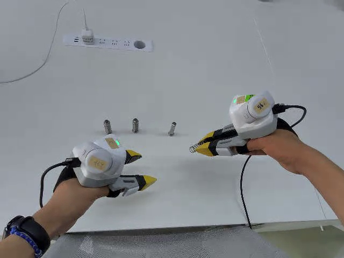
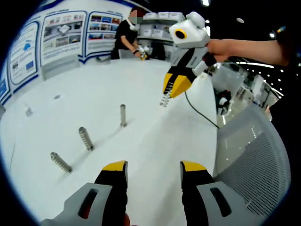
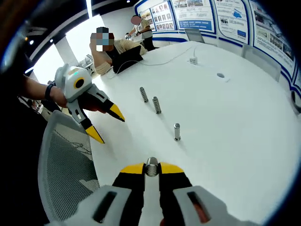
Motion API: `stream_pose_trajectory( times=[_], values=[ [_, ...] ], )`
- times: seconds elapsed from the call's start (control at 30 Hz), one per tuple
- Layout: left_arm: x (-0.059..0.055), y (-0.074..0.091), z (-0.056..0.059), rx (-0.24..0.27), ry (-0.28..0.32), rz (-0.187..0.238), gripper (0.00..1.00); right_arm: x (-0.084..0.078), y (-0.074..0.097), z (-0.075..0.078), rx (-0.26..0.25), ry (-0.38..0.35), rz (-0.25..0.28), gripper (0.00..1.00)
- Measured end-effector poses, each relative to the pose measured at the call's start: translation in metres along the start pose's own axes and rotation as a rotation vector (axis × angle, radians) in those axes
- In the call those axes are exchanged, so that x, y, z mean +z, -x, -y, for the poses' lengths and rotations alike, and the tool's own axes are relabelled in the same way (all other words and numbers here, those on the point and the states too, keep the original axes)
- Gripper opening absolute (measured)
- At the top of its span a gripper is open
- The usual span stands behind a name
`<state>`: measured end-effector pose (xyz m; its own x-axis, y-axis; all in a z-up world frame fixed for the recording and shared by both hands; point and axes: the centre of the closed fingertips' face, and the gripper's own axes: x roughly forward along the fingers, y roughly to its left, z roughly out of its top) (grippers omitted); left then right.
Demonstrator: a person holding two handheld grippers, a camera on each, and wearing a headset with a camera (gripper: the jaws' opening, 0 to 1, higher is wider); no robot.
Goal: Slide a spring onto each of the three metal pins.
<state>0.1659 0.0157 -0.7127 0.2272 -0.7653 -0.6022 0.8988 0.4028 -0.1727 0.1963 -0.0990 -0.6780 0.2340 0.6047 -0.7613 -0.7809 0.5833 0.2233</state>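
Observation:
Three metal pins stand in a row on the white table [image 1: 215,64]. The left pin [image 1: 107,127] and the middle pin [image 1: 135,125] each carry a spring. The right pin [image 1: 172,129] is bare, also seen as the bare pin [image 3: 177,131] and the bare pin [image 2: 122,115]. My right gripper [image 1: 200,148] hovers to the right of the bare pin, shut on a small spring [image 3: 151,166] whose coil sticks out past the tips. My left gripper [image 1: 142,167] is open near the front edge, with nothing between its fingers.
A white power strip [image 1: 107,42] with a plugged-in charger and cord lies at the back left. A black cable [image 1: 244,183] trails from the right gripper over the table's front edge. People sit at a far table in the gripper views.

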Motion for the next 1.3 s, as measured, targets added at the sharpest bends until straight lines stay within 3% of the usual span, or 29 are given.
stream_pose_trajectory(
  times=[0.17,0.43,0.77,1.3],
  values=[
    [-0.002,0.003,-0.007,0.025,0.029,0.008,0.5,0.005,0.001,0.013,-0.022,0.016,-0.014,0.12],
    [-0.002,0.012,-0.028,0.092,0.075,0.027,0.56,0.012,-0.002,0.027,-0.032,0.03,-0.037,0.12],
    [-0.005,0.02,-0.037,0.129,0.096,0.031,0.63,0.021,-0.013,0.041,-0.056,0.042,-0.057,0.12],
    [0.012,0.032,-0.052,0.174,0.131,0.088,0.68,0.046,-0.027,0.05,-0.05,0.094,-0.071,0.12]
  ],
)
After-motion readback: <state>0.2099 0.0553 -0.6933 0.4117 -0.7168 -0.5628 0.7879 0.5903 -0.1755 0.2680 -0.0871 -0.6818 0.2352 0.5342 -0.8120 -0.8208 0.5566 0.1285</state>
